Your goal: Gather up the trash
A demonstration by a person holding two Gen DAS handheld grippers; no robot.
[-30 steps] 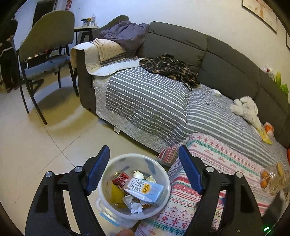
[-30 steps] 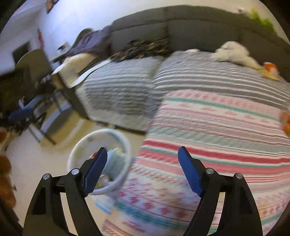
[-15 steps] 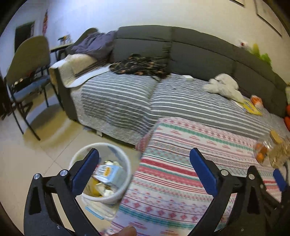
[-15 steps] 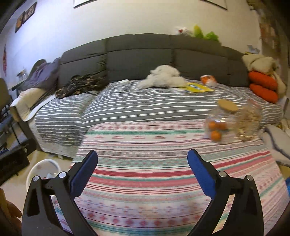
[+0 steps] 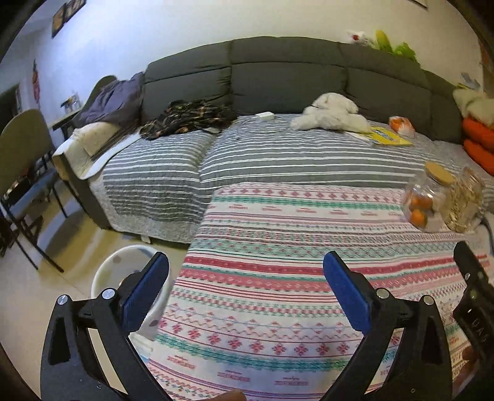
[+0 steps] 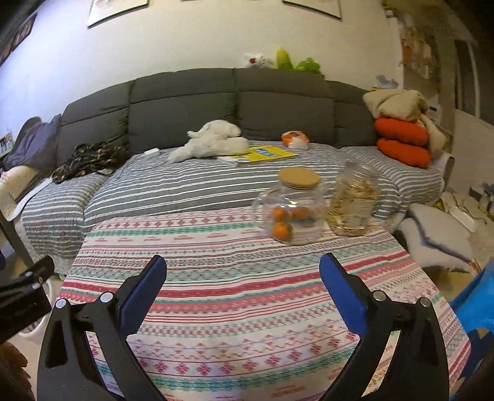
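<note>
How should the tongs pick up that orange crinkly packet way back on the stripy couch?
Probably from above, pinching across its narrow width. The orange packet lies flat and crumpled on the striped cover, so no side edge stands up to catch. Both the left tongs and right tongs stand open and empty.

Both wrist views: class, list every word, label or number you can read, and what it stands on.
None can be read.
Yellow booklet on the sofa: blue title, too blurred.
Tan-filled jar: label too blurred.
Wall pictures: too small.
</note>
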